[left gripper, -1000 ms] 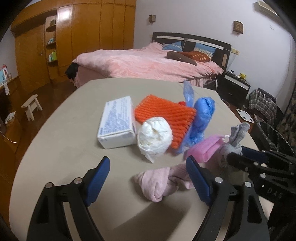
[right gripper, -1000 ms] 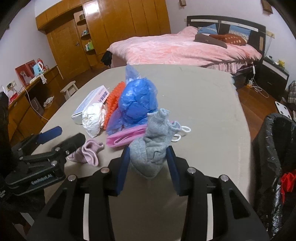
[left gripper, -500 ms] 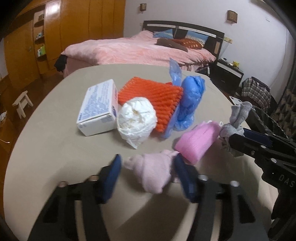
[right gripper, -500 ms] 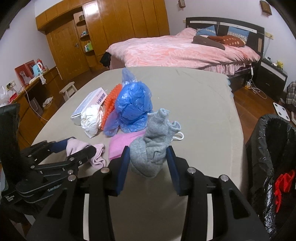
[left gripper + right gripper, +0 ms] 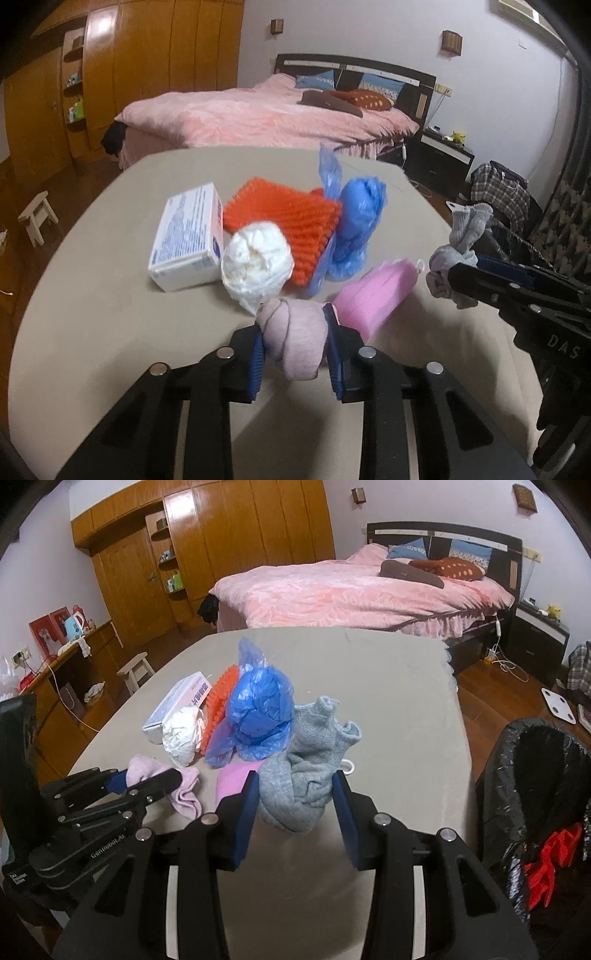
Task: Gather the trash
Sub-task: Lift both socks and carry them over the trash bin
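Note:
My left gripper (image 5: 295,347) is shut on a balled pink sock (image 5: 295,343), held just above the beige table (image 5: 92,295). My right gripper (image 5: 295,805) is shut on a balled grey sock (image 5: 306,768), lifted off the table; it shows at the right of the left wrist view (image 5: 461,243). On the table lie a white box (image 5: 188,240), a white crumpled bag (image 5: 256,262), an orange foam net (image 5: 291,225), a blue plastic bag (image 5: 356,225) and a pink mask (image 5: 373,299).
A black trash bag (image 5: 535,775) with something red inside stands open at the table's right side. A pink bed (image 5: 351,590), wooden wardrobes (image 5: 221,546), a small stool (image 5: 135,670) and a nightstand (image 5: 535,635) stand beyond the table.
My left gripper moved forward over the pink sock, closed on it and lifted it. My right gripper keeps its hold on the grey sock and has risen slightly.

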Demonstrator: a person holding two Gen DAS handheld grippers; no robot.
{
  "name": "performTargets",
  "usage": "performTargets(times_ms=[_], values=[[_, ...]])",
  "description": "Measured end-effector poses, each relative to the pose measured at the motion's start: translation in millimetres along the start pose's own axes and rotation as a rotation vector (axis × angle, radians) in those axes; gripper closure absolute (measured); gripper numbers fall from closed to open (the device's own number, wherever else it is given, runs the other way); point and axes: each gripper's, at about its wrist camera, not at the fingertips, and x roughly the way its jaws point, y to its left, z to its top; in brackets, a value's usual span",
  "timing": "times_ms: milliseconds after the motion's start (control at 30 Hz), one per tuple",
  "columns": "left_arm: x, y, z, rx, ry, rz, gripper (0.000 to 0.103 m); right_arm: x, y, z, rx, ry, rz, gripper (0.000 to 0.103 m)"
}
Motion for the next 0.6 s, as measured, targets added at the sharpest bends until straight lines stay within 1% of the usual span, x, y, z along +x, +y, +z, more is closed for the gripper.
performTargets(times_ms=[367,600], values=[[-18,-21,32,0.028,-0.076,-0.009,0.075,-21,-15,10,0.031,-0.033,-0.015,0.064],[-25,-44,52,0.046,-0.12,-0.041,0.075,-42,-35,16,0.06,-0.063,-0.048,0.064]])
